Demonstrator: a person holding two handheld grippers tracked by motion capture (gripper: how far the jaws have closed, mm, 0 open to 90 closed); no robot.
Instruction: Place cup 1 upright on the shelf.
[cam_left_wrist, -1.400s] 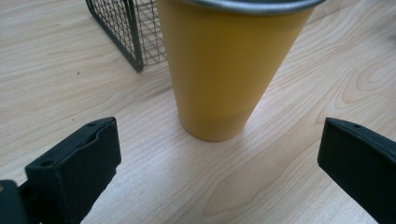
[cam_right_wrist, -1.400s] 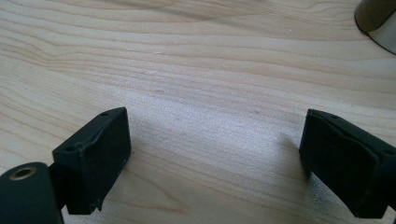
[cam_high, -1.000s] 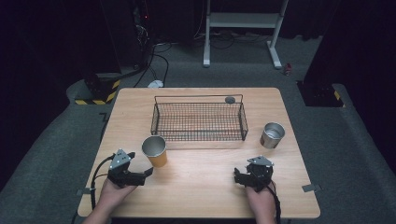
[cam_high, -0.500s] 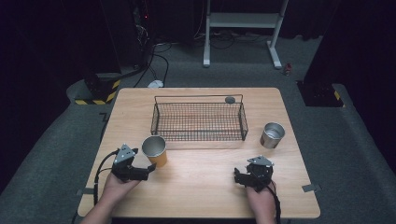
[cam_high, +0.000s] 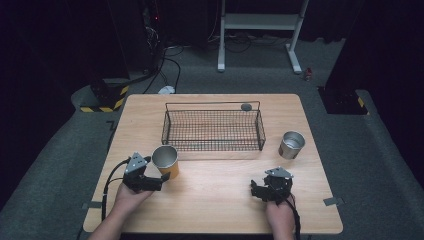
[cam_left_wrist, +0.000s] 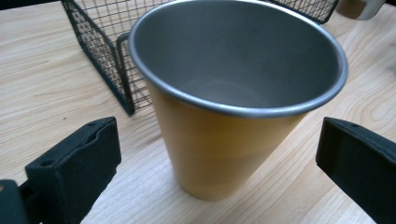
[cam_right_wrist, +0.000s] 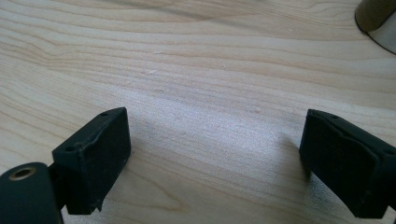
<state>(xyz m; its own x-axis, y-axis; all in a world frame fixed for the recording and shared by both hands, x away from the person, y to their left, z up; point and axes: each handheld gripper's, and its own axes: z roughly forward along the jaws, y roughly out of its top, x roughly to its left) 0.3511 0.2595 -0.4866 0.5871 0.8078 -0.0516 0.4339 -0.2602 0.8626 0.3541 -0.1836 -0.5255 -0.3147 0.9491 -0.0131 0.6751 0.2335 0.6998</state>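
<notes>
— Cup status?
— Upright on table, near-left of wire basket, between spread jaws of left gripper; no contact yet.
— Step?
— Approach, probably just short of grasp. Next: nudge forward, close evenly on orange wall.
— Right gripper?
— Jaws apart over bare wood, idle; steel cup farther right.

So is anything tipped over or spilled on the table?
Nothing stands out. The orange metal cup and the silver metal cup stand upright, the black wire basket sits flat, and the wooden table looks dry.
</notes>
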